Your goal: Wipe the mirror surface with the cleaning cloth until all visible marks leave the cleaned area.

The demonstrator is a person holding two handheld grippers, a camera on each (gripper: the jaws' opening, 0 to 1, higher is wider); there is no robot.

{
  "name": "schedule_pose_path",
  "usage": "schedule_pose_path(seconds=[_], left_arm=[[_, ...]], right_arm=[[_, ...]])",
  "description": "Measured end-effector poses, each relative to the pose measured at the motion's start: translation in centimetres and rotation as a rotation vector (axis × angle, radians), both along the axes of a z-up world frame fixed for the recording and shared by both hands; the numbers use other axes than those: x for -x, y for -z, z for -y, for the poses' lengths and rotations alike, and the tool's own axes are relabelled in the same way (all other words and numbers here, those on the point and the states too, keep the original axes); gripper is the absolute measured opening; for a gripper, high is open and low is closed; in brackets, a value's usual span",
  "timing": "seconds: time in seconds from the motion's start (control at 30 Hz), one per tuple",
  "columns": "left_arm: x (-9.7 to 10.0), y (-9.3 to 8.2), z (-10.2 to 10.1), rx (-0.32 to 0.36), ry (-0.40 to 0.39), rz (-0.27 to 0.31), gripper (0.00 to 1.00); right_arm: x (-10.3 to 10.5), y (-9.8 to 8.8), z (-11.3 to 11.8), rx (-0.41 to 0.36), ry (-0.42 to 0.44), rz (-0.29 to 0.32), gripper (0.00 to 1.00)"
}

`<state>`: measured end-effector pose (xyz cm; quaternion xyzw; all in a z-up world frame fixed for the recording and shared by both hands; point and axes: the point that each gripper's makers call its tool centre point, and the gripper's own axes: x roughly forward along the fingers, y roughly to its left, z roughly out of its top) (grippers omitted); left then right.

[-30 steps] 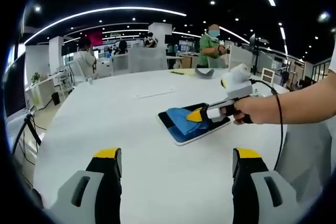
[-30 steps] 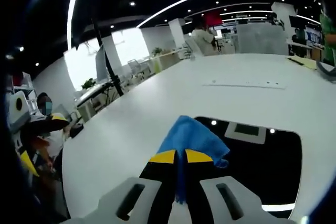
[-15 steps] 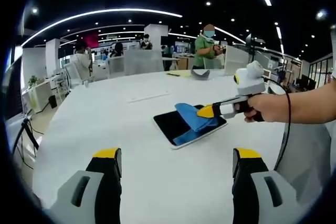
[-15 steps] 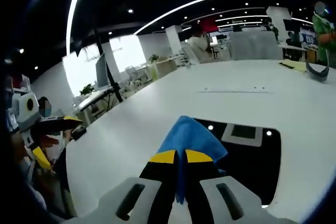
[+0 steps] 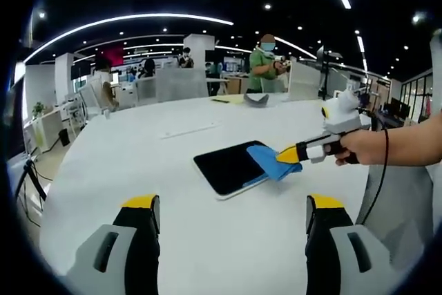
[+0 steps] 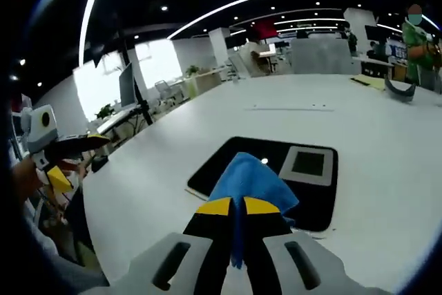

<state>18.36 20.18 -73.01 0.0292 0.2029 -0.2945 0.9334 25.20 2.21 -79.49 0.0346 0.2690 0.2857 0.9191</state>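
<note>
Right gripper (image 6: 236, 206): clamped on blue cloth (image 6: 251, 179) over mirror (image 5: 231, 166) (near edge).
Left gripper (image 5: 233, 205): jaws apart above white table (image 5: 131, 164).
Writing: none readable.

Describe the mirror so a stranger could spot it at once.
On the big white table, look just ahead of the right gripper. The mirror lies flat there, a dark rectangle with rounded corners, the blue cleaning cloth over one end; nothing else on the tabletop is black and glossy.

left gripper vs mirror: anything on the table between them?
No. In the left gripper view, bare white table runs from the open left gripper up to the mirror. The blue cloth sits on the mirror's far-right edge.
</note>
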Motion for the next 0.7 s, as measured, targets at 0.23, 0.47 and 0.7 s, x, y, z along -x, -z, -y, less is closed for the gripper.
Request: schedule_pose_path(seconds=[0.23, 0.47, 0.7], left_arm=[[0.1, -0.1, 1.4, 0.012, 0.035, 0.007, 0.88], [0.4, 0.1, 2.5, 0.017, 0.067, 0.003, 0.88], [0.7, 0.0, 3.6, 0.022, 0.093, 0.001, 0.88]], right_arm=[[2.2, 0.5, 2.8, 0.029, 0.044, -0.021, 0.00], [4.3, 1.5, 5.6, 0.079, 0.080, -0.061, 0.00], [5.9, 2.4, 7.7, 0.137, 0.073, -0.106, 0.01]])
